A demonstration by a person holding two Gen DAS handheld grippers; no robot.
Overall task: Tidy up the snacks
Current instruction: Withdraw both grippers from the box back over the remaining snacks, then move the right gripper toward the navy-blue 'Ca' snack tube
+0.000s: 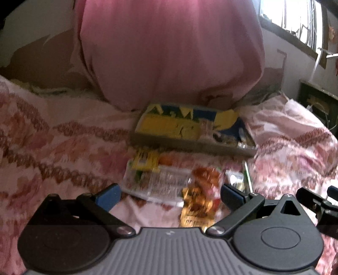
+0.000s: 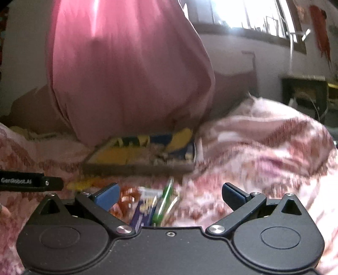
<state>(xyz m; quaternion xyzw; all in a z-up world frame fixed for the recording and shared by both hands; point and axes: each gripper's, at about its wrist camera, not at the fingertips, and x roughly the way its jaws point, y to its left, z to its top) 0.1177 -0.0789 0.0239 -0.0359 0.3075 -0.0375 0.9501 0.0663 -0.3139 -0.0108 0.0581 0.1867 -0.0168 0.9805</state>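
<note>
Several snack packets lie on a pink patterned bedspread (image 1: 52, 135). In the left wrist view a clear packet with a yellow label (image 1: 154, 177) and an orange-red packet (image 1: 200, 196) lie just ahead of my open, empty left gripper (image 1: 170, 195). Behind them stands a low box (image 1: 190, 146) with yellow and blue packets (image 1: 181, 124) inside. In the right wrist view a blue packet (image 2: 143, 211) and a green packet (image 2: 165, 201) lie between the fingers of my open, empty right gripper (image 2: 170, 195). The box (image 2: 139, 167) shows further back. Both views are blurred.
A large pink cloth bundle (image 1: 169, 52) rises right behind the box. A window (image 1: 295, 19) is at the upper right and a dark cabinet (image 1: 316, 103) at the right. The right gripper's edge (image 1: 316, 201) shows in the left wrist view.
</note>
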